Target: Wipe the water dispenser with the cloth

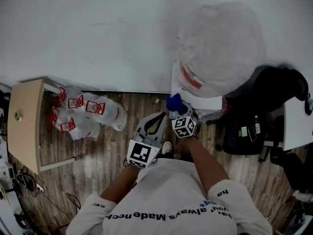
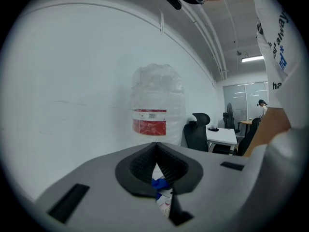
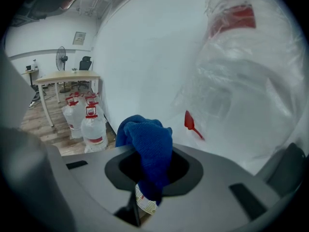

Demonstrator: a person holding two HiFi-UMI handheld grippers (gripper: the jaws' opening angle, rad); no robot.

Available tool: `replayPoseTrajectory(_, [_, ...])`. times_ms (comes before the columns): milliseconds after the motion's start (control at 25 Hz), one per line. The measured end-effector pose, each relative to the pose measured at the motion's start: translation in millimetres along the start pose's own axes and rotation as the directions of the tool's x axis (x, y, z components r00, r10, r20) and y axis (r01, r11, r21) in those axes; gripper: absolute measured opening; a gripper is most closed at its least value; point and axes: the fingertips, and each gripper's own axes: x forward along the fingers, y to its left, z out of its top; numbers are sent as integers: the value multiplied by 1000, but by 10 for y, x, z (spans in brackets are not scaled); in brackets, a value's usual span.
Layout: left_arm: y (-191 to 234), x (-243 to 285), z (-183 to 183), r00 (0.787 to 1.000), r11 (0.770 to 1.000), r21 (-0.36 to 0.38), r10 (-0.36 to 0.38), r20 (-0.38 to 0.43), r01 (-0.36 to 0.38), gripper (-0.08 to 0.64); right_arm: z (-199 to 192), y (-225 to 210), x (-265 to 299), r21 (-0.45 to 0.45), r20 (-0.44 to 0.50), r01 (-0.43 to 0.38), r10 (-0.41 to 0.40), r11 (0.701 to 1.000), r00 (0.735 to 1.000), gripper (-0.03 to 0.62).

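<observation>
Your right gripper (image 1: 177, 110) is clenched on the bunched blue terry cloth (image 3: 147, 146) and holds it close to the white water dispenser (image 1: 198, 101). On the dispenser stands a big plastic-wrapped bottle with a red label (image 1: 220, 45), and a small red tab (image 3: 191, 123) shows just behind the cloth. Your left gripper (image 2: 155, 149) is closed tip to tip on nothing, just left of the right one. A black office chair (image 1: 269, 106) crowds the dispenser's right side — clear jugs with red caps (image 1: 80, 114) sit on the wood-plank floor (image 1: 98, 155) to the left, beside a pale wooden counter (image 1: 23, 126). A plain white wall (image 1: 98, 33) backs it all.
</observation>
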Motion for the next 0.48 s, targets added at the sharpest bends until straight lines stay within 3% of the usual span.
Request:
replayPoseTrajectory(240, [12,-47,0,1000,1000,1,4,-1,-4,20,67,-52,-77,65,4,-18,18,998,1000,83])
replayPoseTrajectory(480, [6,-55,-26,1000,1000,-6,-5,-3,5,20,15,-494,-246,191,24,86,-92,978,995,83])
